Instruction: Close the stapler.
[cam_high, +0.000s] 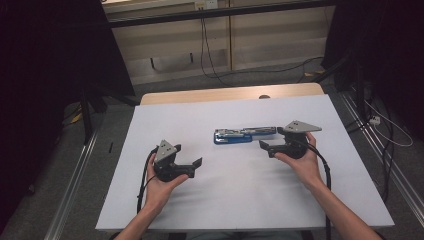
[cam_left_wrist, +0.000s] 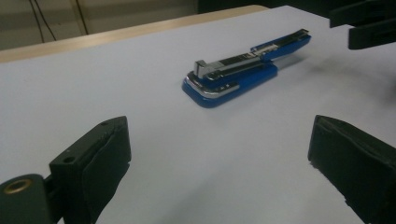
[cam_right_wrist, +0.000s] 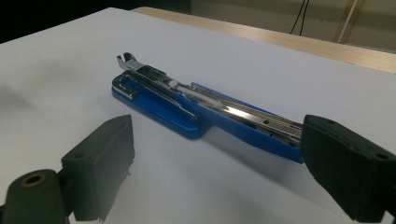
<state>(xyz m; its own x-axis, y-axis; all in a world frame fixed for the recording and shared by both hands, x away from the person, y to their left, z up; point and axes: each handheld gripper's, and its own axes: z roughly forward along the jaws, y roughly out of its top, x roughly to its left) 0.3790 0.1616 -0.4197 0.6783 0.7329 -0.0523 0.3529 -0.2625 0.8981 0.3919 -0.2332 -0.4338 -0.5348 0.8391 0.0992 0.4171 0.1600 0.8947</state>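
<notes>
A blue stapler (cam_high: 243, 134), swung open flat with its metal staple channel showing, lies on the white table (cam_high: 225, 200) right of centre. My right gripper (cam_high: 270, 140) is held in a hand just right of it, jaws open and pointing left. In the right gripper view the stapler (cam_right_wrist: 187, 105) lies just ahead of my right gripper (cam_right_wrist: 217, 140), its long arm ending beside the right-hand jaw, with no pad pressing on it. My left gripper (cam_high: 196, 167) is held lower left, open and empty. In the left gripper view the stapler (cam_left_wrist: 238, 74) lies well beyond my left gripper (cam_left_wrist: 219, 140).
The white table top has a wooden strip (cam_high: 230, 93) along its far edge. Cables (cam_high: 210, 55) run over the floor beyond it, and metal rails (cam_high: 75, 190) flank both sides. The right gripper's black jaws (cam_left_wrist: 369, 23) show at the top right of the left gripper view.
</notes>
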